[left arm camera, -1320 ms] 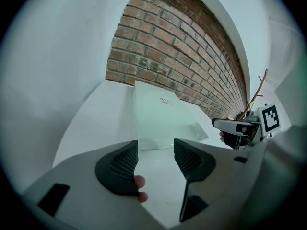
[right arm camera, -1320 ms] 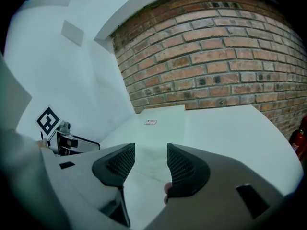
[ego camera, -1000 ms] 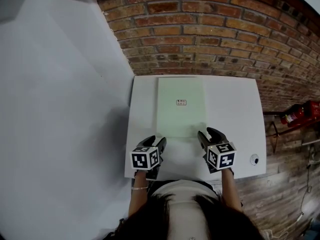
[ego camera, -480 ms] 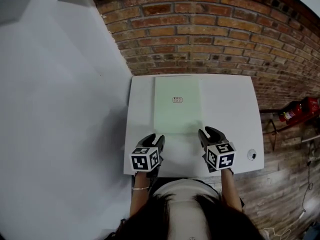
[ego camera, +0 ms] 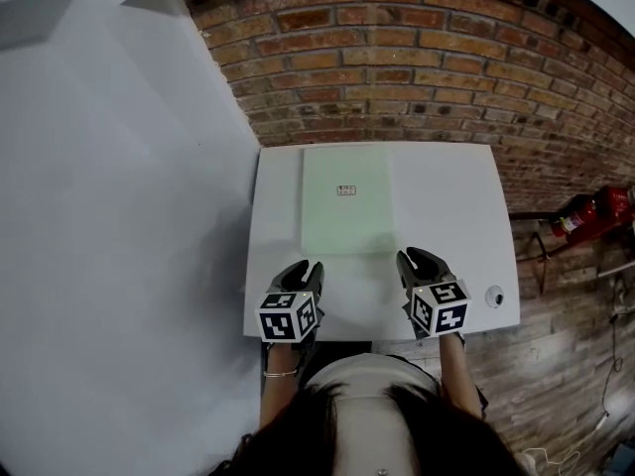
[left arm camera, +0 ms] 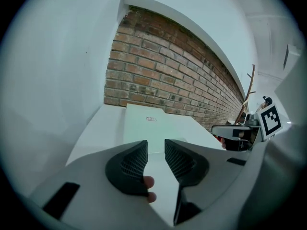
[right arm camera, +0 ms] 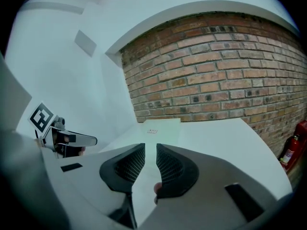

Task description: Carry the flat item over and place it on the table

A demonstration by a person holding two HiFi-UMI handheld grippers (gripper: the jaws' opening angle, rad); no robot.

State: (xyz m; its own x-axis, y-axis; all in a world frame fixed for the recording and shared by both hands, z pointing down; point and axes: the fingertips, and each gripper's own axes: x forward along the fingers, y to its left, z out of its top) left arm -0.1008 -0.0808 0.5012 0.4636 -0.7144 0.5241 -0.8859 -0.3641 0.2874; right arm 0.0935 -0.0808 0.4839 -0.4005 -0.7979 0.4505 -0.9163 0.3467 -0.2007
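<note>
At the near edge of the white counter (ego camera: 446, 206) the person holds the left gripper (ego camera: 306, 266) and the right gripper (ego camera: 411, 257) side by side, both pointing away from the body toward the brick wall (ego camera: 417, 58). The left gripper's dark ribbed fingers (left arm camera: 128, 166) have just been closing and stand a narrow gap apart, with only bare counter seen between them. The right gripper's fingers (right arm camera: 169, 167) have also just been closing and are nearer together, a thin slit left between them, again with nothing held.

Just beyond the fingertips lies the flat item (ego camera: 345, 201), a pale green rectangular sheet resting flat on the counter. Its short near edge sits just ahead of the two grippers and roughly spans the space between them. Its long axis runs straight away from the person, and its far short edge is close to the counter's far edge at the brick wall. A small printed label (ego camera: 346, 190) sits on its far half. A small round object (ego camera: 494, 297) lies near the counter's right front corner, and a red fire extinguisher (ego camera: 595, 216) stands on the floor farther right.
</note>
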